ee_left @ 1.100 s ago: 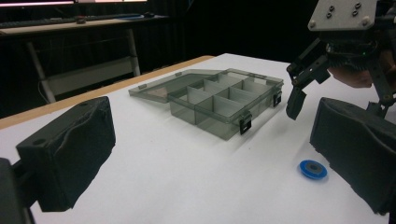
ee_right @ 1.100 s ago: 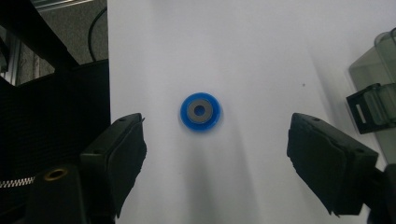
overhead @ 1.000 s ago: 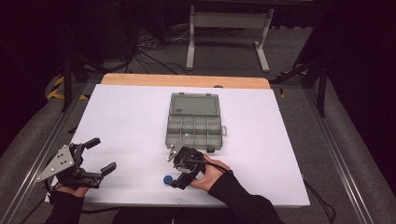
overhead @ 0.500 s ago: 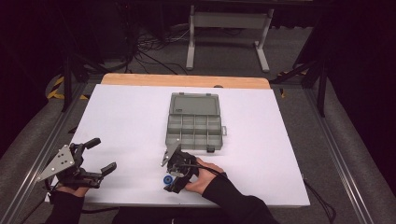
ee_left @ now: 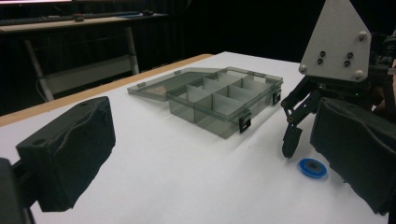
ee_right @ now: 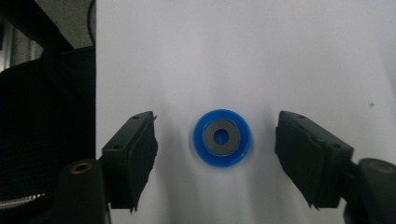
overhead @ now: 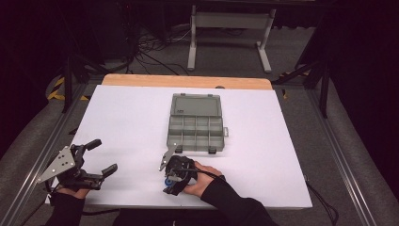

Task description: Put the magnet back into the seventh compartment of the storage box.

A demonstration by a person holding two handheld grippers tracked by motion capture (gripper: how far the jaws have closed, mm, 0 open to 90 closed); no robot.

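A small blue disc [ee_right: 222, 137] with a grey ring at its centre lies flat on the white table [overhead: 122, 122], near the front edge. My right gripper [ee_right: 219, 145] points straight down over it, one pad on each side with white table showing between each pad and the disc. Its jaws have just been closing, and they are open around the disc without touching it. From the left gripper view, the disc [ee_left: 312, 167] lies beside one right finger [ee_left: 292, 140]. My left gripper [overhead: 104, 157] rests at the table's front left, open and holding nothing.
A grey translucent compartment box [overhead: 195, 127] lies open mid-table, its lid folded back toward the far side. The table's wooden far edge [overhead: 188, 81] borders a dark floor with cables and a metal stand [overhead: 229, 21].
My right gripper has come down and slightly left toward the table's front, settling over the blue disc, and its jaws stand narrower. The left gripper has stayed put.
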